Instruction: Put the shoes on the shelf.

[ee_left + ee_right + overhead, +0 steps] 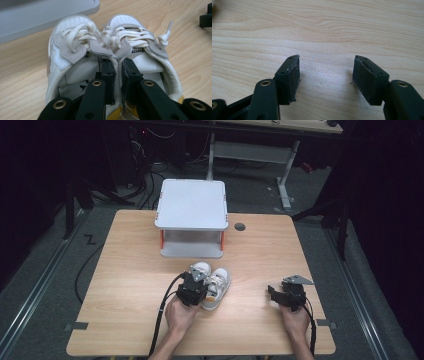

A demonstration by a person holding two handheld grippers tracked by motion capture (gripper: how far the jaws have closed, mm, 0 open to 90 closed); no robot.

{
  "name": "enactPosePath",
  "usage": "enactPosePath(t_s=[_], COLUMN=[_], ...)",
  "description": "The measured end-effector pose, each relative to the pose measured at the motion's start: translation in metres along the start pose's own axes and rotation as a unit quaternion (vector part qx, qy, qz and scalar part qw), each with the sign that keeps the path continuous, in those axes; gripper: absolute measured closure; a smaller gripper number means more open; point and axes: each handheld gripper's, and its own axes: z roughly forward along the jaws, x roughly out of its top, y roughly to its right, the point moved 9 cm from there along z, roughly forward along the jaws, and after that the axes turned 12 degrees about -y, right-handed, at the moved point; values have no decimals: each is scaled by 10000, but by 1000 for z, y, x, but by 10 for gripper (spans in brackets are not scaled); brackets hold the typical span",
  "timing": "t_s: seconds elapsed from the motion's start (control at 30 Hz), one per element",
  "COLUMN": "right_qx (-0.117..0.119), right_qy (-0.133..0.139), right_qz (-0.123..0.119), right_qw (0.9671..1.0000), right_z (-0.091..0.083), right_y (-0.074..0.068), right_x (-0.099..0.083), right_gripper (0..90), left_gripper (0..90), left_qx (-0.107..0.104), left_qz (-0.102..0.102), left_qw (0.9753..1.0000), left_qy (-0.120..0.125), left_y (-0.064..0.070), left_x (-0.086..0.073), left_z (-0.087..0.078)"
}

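Left hand-held gripper (117,75) pinches the adjoining inner collars of the white sneaker pair (110,50) at bench (130,270) centre, toes toward the grey two-tier shelf (192,205); right hand-held gripper (325,77) spread, well apart.

The way toward the upper middle of the frame is blocked by the white shelf (191,205), with the shoes (212,282) just below it. Bare table (130,270) is left at both sides.
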Motion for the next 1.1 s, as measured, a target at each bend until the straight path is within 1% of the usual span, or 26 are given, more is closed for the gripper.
enactPosePath(t_s=[0.13,0.23,0.4,0.43,0.53,0.67,0.73,0.83,0.93,1.0,1.03,1.1], right_qx=[2,-3,-2,-2,-2,-9,-13,-11,1,38,52,123], right_qy=[0,0,0,-1,16,32,35,43,49,46,41,60], right_qz=[0,-3,-1,-3,-11,-1,16,-3,11,15,24,12], right_qw=[10000,10000,10000,10000,10000,10000,10000,10000,10000,10000,10000,9999], right_z=[0,0,0,0,0,-1,-1,0,0,0,0,-1], right_y=[0,0,0,0,0,0,0,0,0,0,-1,-2], right_x=[0,0,0,0,0,0,0,1,1,1,1,2], right_gripper=[387,387,387,388,416,459,476,487,488,457,457,486], left_gripper=[814,814,815,814,814,814,814,814,814,813,813,813], left_qx=[-13,-17,91,107,119,235,281,286,328,365,363,379], left_qz=[-33,-136,-171,-205,-215,-187,-223,-322,-352,-358,-361,-386], left_qw=[10000,9998,9997,9996,9995,9993,9991,9987,9984,9981,9980,9979], left_qy=[84,128,122,148,196,222,215,274,299,345,367,367], left_y=[-8,-16,-29,-32,-39,-48,-52,-61,-66,-69,-70,-73], left_x=[1,2,5,7,15,25,29,36,43,48,51,55], left_z=[-8,-11,-13,-13,-14,-13,-11,-8,-4,-2,-1,2])
